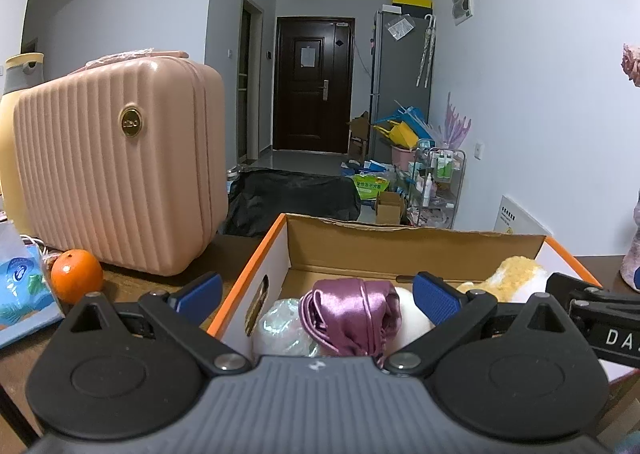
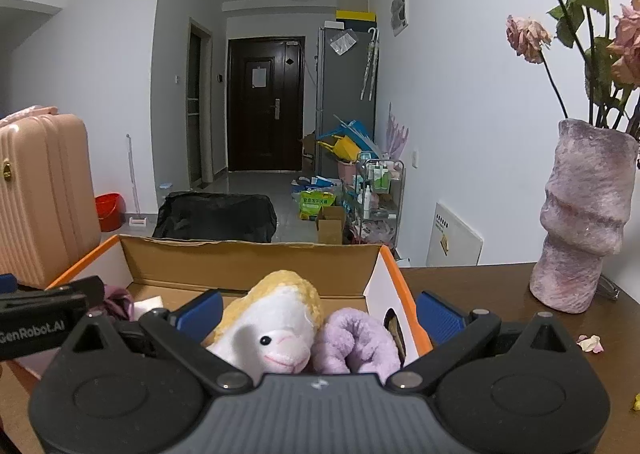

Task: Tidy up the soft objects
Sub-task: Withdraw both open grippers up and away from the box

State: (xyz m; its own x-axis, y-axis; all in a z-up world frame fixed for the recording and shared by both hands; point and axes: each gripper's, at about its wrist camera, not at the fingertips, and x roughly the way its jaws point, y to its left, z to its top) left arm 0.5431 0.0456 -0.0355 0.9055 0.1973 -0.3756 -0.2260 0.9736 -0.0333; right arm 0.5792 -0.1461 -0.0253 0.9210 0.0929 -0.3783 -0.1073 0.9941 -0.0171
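Over the box [image 1: 264, 254], both grippers, left [image 1: 316, 294] and right [image 2: 320, 312], hang spread and empty; the items look packed, so withdraw straight up, clear of the plush [image 2: 276, 318].

Inside the open orange-edged cardboard box [image 1: 264, 254]: crumpled mauve satin cloth [image 1: 350, 316] beside an iridescent pale bundle [image 1: 280, 328]; white-and-yellow plush lamb [image 2: 276, 330] touching a lilac fleecy roll [image 2: 356, 342].

A cardboard box [image 1: 416, 240] sat on the bench [image 2: 480, 294]. In it, a satin pouch [image 1: 352, 314] lay at the left, with a plush sheep [image 2: 276, 318] and a rolled towel [image 2: 356, 342] side by side at the right. A suitcase [image 1: 116, 161] stood left of the box, an orange [image 1: 76, 281] before it. A vase [image 2: 580, 221] stood right.
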